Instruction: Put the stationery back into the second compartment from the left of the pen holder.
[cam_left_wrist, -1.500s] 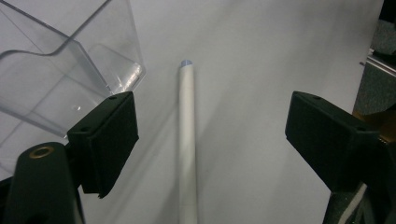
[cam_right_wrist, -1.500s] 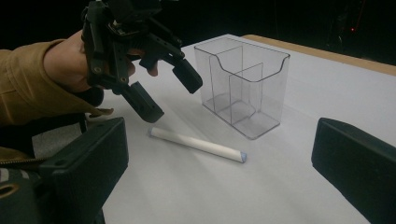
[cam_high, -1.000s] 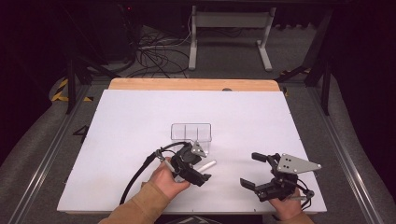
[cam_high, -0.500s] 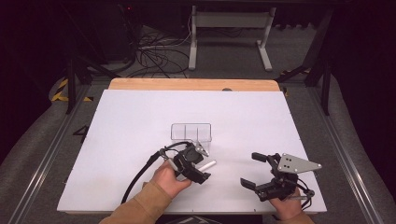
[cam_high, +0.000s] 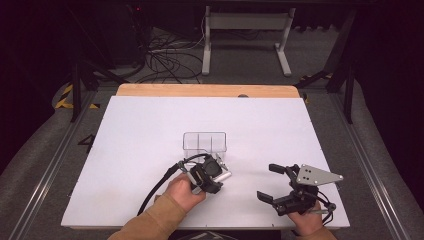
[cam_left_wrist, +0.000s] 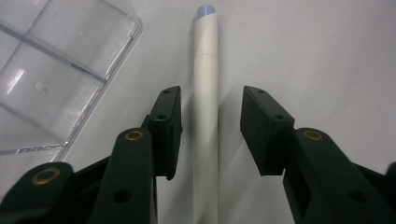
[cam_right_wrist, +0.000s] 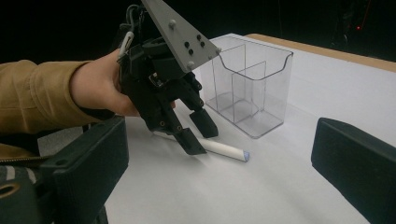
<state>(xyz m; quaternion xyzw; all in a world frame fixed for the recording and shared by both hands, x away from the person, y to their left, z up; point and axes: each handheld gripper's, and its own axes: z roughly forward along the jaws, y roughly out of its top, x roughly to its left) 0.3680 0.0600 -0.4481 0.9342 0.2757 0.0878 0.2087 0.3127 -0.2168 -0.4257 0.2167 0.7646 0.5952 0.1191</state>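
A white pen (cam_left_wrist: 205, 93) with a pale blue tip lies flat on the white table, just in front of a clear divided box (cam_high: 205, 141). My left gripper (cam_high: 218, 176) is open and tipped down over the pen, one jaw on each side of the barrel, with a gap between each pad and the pen. The right gripper view shows that left gripper (cam_right_wrist: 201, 135) from the side, its fingertips at the table beside the pen (cam_right_wrist: 224, 150) and the box (cam_right_wrist: 252, 88) close behind. My right gripper (cam_high: 268, 182) is open and holds nothing, near the table's front right.
The clear box (cam_left_wrist: 56, 70) has three compartments with nothing in them and stands a short way from the left gripper's jaw. A wooden strip (cam_high: 207, 90) runs along the far edge of the table (cam_high: 125, 130). A cable trails from the left gripper toward the front edge.
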